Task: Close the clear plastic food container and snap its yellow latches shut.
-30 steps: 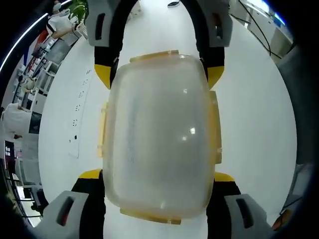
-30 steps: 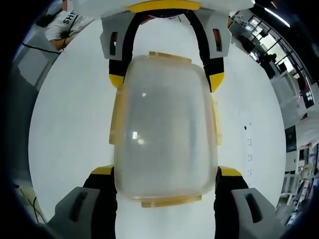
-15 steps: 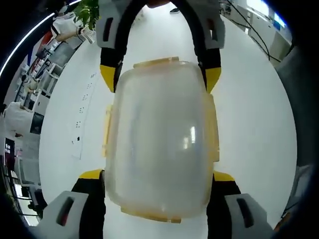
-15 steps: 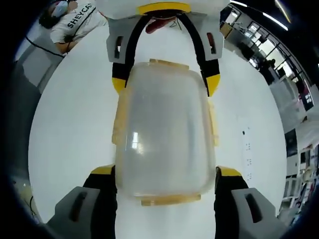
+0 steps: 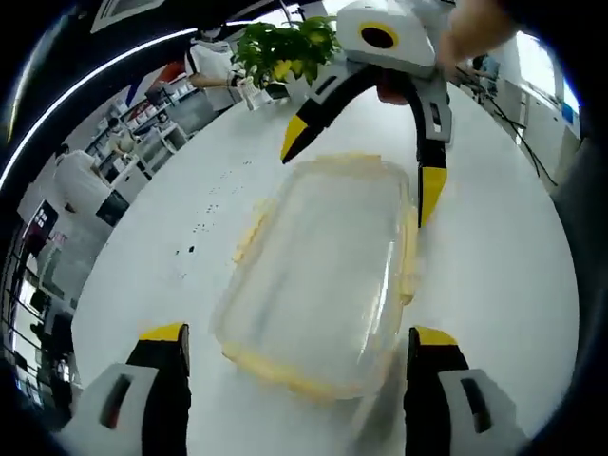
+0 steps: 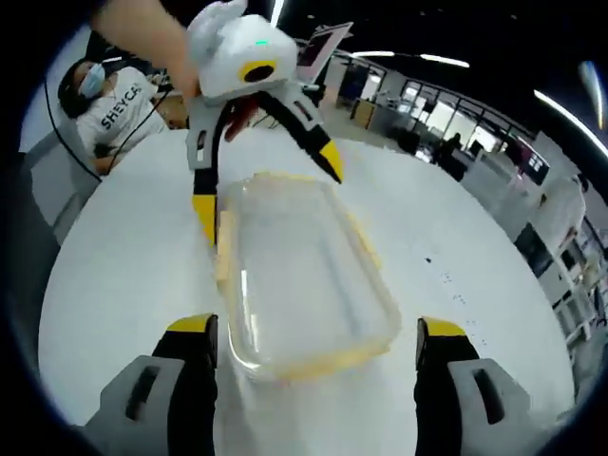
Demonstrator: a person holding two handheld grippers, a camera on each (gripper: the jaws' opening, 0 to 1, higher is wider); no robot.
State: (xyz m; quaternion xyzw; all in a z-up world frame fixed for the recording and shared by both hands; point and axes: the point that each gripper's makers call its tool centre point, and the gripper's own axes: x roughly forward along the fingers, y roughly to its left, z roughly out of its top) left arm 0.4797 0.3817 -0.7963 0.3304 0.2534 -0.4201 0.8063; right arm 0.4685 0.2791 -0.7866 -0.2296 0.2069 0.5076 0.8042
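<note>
Two grippers: left gripper (image 5: 296,334) and right gripper (image 6: 313,328) are gaping wide, gripping nothing.
Container: clear container (image 5: 323,271) is lying lidded on white table (image 5: 494,247).

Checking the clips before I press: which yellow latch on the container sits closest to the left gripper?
The short-end latch of the container, lying between the left gripper jaws; the others run along the sides and far end.

Clear container (image 5: 323,266) lies on white table (image 5: 494,266) between both open grippers' fingers (image 5: 163,334).
</note>
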